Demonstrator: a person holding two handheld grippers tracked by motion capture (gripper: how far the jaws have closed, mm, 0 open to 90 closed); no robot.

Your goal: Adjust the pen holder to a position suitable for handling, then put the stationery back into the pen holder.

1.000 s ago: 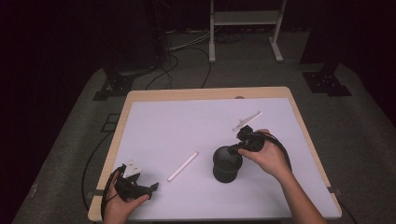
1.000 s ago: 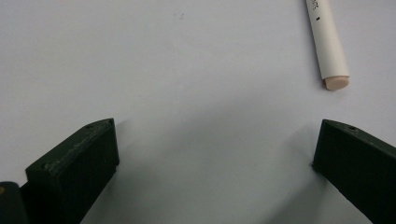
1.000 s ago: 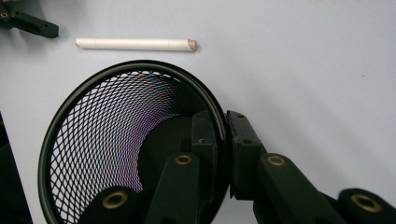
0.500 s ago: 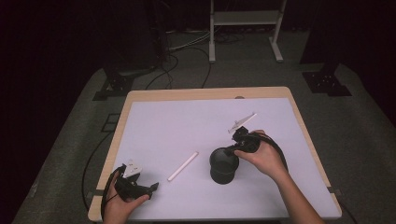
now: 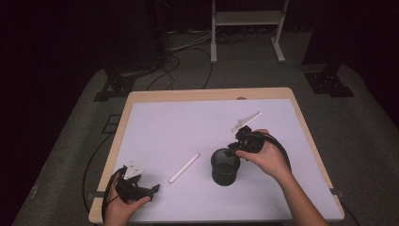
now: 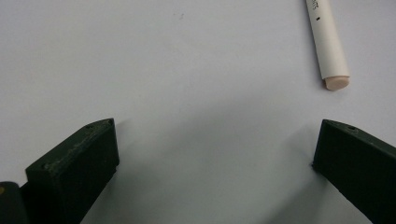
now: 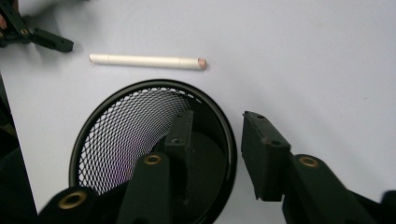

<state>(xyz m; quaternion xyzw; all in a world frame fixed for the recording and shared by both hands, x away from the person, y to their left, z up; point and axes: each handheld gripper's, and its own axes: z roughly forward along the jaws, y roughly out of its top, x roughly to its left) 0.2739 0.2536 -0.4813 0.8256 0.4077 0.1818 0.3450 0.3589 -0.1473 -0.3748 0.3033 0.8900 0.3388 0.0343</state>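
A black mesh cup [image 5: 224, 167] stands upright on the white sheet [image 5: 188, 127], right of centre. My right gripper [image 5: 235, 147] is at its far right rim. In the right gripper view the right gripper [image 7: 217, 116] is open and straddles the cup's rim [image 7: 229, 140], one jaw inside the cup [image 7: 121, 135] and one outside, with a gap still showing. A white marker [image 5: 184, 167] lies left of the cup. My left gripper [image 5: 151, 189] rests open near the front left corner. Its jaws [image 6: 217, 128] hold nothing, and the marker's end [image 6: 329, 46] lies ahead to the right.
A second white pen [image 5: 246, 121] lies on the sheet just beyond my right hand. The wooden table edge [image 5: 207, 94] frames the sheet. Cables and stand legs [image 5: 244, 42] sit on the floor behind the table. The other hand's gripper [image 7: 37, 37] shows far off past the marker [image 7: 147, 61].
My right gripper has edged slightly left onto the cup's rim. The left gripper and the marker have stayed put.
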